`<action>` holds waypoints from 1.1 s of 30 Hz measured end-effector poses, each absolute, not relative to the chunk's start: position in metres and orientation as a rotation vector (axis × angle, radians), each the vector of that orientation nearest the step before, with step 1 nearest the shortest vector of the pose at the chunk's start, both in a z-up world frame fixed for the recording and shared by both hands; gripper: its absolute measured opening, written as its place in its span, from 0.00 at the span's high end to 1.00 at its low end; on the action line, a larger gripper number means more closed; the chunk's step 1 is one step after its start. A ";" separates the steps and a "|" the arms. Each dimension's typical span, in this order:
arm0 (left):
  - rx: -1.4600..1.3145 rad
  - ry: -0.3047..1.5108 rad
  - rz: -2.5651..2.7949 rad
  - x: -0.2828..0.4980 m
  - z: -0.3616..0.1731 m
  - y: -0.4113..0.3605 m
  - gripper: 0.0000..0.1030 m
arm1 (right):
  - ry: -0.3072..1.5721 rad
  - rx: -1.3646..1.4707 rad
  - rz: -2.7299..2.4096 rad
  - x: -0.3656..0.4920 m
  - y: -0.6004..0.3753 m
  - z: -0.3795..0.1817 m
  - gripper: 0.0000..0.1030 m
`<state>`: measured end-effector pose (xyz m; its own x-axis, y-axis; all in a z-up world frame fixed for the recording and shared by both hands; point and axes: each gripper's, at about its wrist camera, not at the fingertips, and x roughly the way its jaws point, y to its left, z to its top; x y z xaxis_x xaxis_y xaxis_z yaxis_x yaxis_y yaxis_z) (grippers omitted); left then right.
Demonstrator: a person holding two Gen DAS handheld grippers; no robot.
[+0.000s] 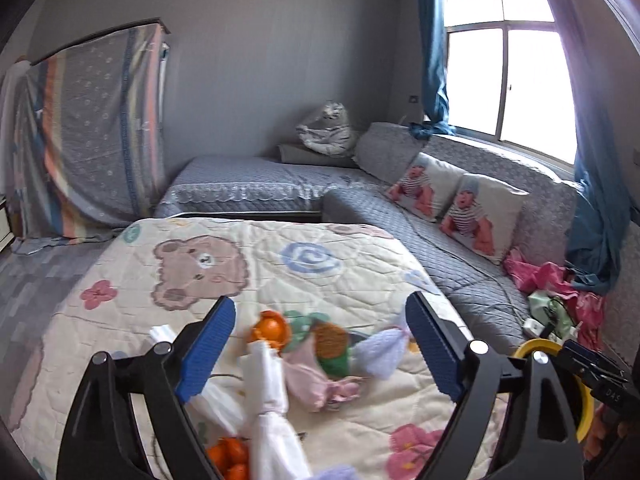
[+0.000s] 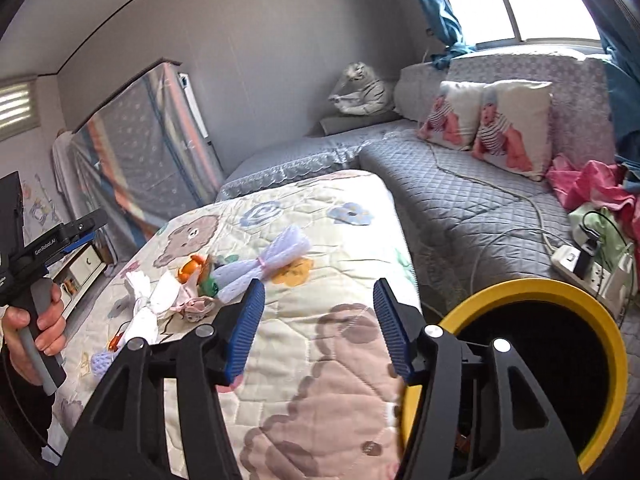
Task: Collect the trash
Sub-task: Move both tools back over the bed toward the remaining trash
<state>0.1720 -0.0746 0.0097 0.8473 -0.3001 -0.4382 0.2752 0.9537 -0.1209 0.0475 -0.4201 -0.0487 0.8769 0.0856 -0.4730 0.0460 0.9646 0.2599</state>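
- Trash lying in a loose cluster on the cartoon-print quilt (image 2: 332, 240): white knotted tissue wrap (image 1: 268, 384), orange peel (image 1: 270, 326), pink crumpled wrapper (image 1: 320, 384), green-and-orange scrap (image 1: 332, 350), lavender foam net (image 2: 272, 260); more orange pieces (image 1: 230, 458) sitting at the lower edge of the left wrist view
- Left gripper (image 1: 320, 356) hanging over the cluster; jaws standing wide apart; blue pads (image 1: 208, 348) touching none of the trash; gripping nothing
- Right gripper (image 2: 320, 328) hanging above bare quilt; jaws about half spread; nothing between them
- Yellow-rimmed bin (image 2: 612, 344) sitting just beside the right gripper, at the quilt's edge; black interior showing
- Person's hand (image 2: 36, 324) gripping the left tool's handle
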 end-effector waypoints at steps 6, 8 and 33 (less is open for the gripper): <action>-0.082 0.523 -0.156 0.186 -0.018 -0.005 0.12 | 0.567 0.216 0.110 0.096 -0.363 -0.055 0.36; -0.076 0.529 -0.116 0.190 -0.027 0.008 0.10 | 0.576 0.192 0.110 0.113 -0.351 -0.057 0.35; -0.149 0.726 -0.051 0.248 -0.092 0.035 0.10 | 0.747 0.161 0.034 0.278 -0.343 -0.097 0.30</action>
<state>0.2477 0.0347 -0.0917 0.7468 -0.0977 -0.6578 -0.0056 0.9882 -0.1532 0.2776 -0.3430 -0.0970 0.7337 0.0883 -0.6737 0.0260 0.9872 0.1576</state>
